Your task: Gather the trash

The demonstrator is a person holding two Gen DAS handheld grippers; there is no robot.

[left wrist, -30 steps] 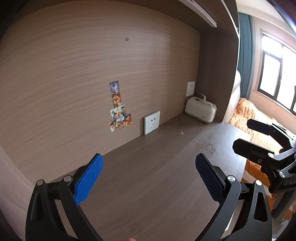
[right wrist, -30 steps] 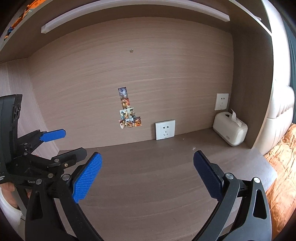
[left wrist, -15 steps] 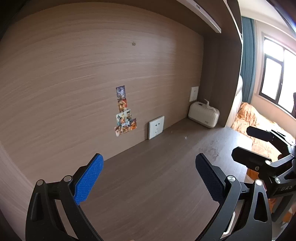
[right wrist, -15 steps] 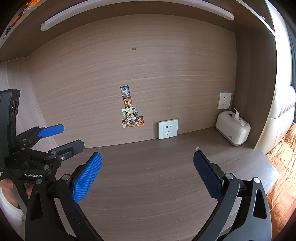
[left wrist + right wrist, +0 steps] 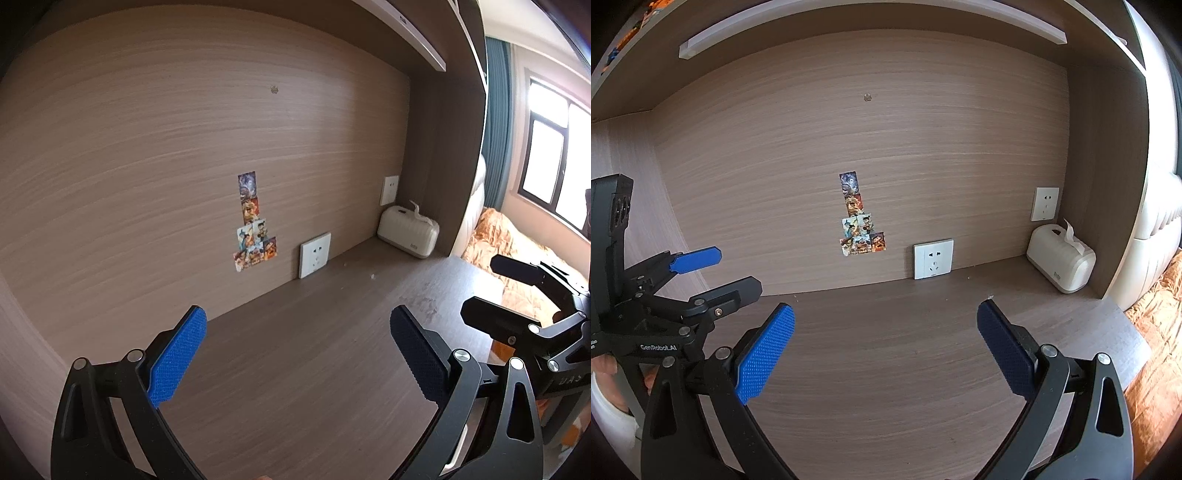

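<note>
My left gripper [image 5: 297,354] is open and empty above a brown wooden desk [image 5: 314,369]. My right gripper [image 5: 886,350] is open and empty over the same desk [image 5: 886,369]. Each gripper shows in the other's view: the right one at the right edge of the left wrist view [image 5: 495,290], the left one at the left edge of the right wrist view [image 5: 733,271]. A few tiny pale crumbs [image 5: 372,276] lie on the desk near the back wall, also in the right wrist view [image 5: 989,296]. No larger trash is in view.
A white tissue box [image 5: 408,236] [image 5: 1060,258] stands in the desk's back right corner. Two wall sockets [image 5: 932,258] [image 5: 1044,204] and small picture stickers [image 5: 860,221] are on the back panel. An orange bed cover [image 5: 517,251] lies right of the desk.
Both views have shifted slightly, so the stickers, sockets and tissue box sit further right and lower in frame. Both grippers stay open and empty.
</note>
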